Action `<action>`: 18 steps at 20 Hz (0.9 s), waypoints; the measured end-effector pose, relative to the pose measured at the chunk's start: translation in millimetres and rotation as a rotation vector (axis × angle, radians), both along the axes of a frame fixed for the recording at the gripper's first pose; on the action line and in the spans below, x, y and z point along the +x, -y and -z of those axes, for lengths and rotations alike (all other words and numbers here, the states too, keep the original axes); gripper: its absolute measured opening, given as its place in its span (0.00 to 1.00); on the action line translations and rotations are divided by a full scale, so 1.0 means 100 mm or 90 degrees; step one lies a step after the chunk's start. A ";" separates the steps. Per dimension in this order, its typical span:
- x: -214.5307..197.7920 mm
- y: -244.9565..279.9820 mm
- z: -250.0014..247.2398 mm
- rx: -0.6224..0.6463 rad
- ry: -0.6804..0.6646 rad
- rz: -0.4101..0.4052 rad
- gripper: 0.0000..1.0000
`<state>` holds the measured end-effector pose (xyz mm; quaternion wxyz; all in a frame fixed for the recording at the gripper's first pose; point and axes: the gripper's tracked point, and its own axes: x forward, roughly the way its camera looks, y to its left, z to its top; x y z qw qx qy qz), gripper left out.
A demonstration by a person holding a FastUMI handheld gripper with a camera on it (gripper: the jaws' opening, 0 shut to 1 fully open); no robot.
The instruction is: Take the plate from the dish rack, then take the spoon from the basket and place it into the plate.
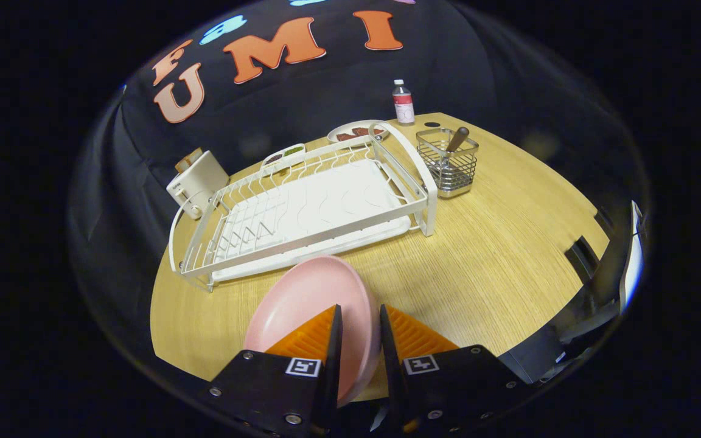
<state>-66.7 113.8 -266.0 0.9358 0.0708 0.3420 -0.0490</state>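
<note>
Claw (pixel 359 316) clamped on pink plate (pixel 302 298) rim, seemingly held above the table (pixel 478 267), dish rack (pixel 302 207) beyond

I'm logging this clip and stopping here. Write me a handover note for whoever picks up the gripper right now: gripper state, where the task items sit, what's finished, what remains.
Gripper: shut on the pink plate, rim clamped between both fingers, plate held tilted over the wooden table, just in front of the dish rack.
Dish rack: no dishes in it.
Spoon: standing in the wire basket beside the rack's far end, brown handle sticking up.
Done: plate taken out of the rack.
Left: set the plate down on the table, release, reach beyond the rack to the basket, pull the spoon out, lay it in the plate.
</note>
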 end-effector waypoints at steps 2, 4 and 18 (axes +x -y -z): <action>0.01 0.00 0.09 -0.006 -0.010 0.000 0.35; 0.00 0.00 0.10 -0.022 -0.014 -0.007 0.35; 0.23 0.40 -0.12 -0.090 0.011 -0.006 0.62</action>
